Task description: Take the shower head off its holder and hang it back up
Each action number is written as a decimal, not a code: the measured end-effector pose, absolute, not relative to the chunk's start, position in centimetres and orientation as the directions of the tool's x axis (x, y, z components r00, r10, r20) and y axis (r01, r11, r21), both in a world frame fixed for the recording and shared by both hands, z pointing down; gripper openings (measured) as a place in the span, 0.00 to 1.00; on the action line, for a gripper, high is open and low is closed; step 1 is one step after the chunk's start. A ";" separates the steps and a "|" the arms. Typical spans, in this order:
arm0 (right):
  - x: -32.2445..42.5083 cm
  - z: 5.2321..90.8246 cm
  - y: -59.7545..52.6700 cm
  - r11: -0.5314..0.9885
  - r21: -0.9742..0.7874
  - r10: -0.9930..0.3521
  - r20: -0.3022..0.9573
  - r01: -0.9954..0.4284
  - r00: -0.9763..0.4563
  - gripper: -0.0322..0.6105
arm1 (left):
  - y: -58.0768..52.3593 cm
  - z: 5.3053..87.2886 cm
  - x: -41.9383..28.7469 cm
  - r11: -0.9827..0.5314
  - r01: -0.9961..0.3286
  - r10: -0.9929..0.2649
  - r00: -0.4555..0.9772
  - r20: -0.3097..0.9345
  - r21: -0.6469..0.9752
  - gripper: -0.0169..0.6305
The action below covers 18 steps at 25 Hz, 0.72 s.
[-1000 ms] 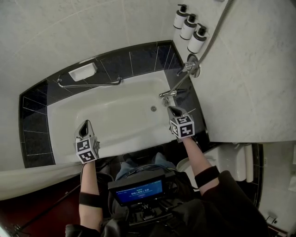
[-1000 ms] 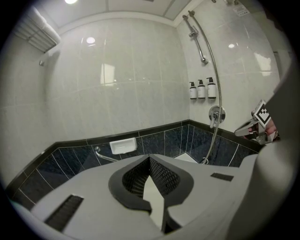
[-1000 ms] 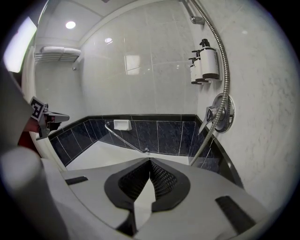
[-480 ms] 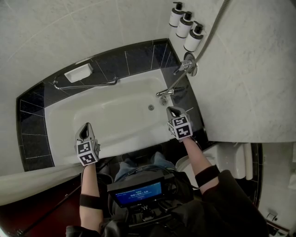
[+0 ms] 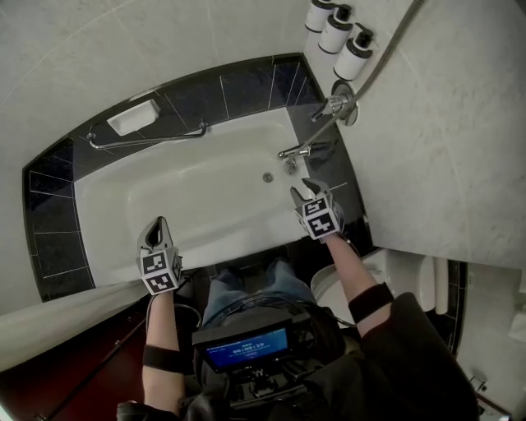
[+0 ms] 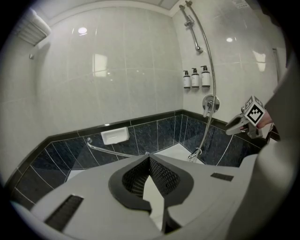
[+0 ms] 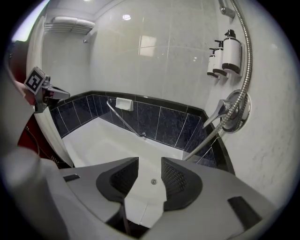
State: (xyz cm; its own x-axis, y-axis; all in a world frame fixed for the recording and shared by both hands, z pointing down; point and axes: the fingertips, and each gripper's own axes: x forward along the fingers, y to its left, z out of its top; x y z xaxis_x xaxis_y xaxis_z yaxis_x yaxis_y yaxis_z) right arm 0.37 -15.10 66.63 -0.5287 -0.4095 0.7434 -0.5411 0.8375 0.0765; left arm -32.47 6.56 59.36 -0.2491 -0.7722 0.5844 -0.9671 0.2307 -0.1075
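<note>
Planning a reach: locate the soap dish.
The soap dish is on the dark tiles behind the tub, upper left in the head view, just above the grab bar.

Shower head (image 6: 186, 13) showed only in the left gripper view: a slim chrome piece mounted high on the pale tiled wall (image 6: 140, 70), at the top of a chrome bar (image 6: 195, 36). It was hung up. At that size the head could not be told from the holder. A braided metal hose (image 6: 213, 65) ran from it in a long curve down the wall to a round chrome valve (image 6: 210, 103). The head view caught the hose alone.
</note>
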 end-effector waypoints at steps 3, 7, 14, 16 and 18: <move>0.6 68.8 -16.0 0.826 0.068 -0.406 0.759 -0.559 -0.508 0.40 | 6.3 60.7 -32.1 0.221 -0.970 -0.755 -0.238 0.611 -0.104 0.03; 0.9 72.7 -17.7 0.803 0.042 -0.402 0.774 -0.595 -0.488 0.45 | 5.4 63.3 -31.6 0.203 -0.973 -0.735 -0.228 0.639 -0.113 0.03; 0.6 83.5 -21.8 0.763 0.006 -0.400 0.790 -0.647 -0.464 0.47 | 0.3 70.1 -30.6 0.130 -0.973 -0.726 -0.224 0.651 -0.190 0.03; 0.2 86.7 -22.8 0.755 0.002 -0.405 0.788 -0.656 -0.464 0.47 | -1.4 72.6 -30.3 0.077 -0.969 -0.735 -0.214 0.644 -0.234 0.03; -0.1 89.9 -24.0 0.751 0.006 -0.416 0.781 -0.660 -0.466 0.47 | -3.0 75.3 -29.8 0.042 -0.969 -0.742 -0.195 0.642 -0.245 0.03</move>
State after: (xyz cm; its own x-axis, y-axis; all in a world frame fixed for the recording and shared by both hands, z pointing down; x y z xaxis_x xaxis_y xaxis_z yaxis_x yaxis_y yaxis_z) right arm -0.12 -23.96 89.87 -0.4661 -0.4158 0.7809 -0.6604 0.7509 0.0056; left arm -29.76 -2.95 75.25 -0.1948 -0.7417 0.6419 -0.9686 0.0424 -0.2450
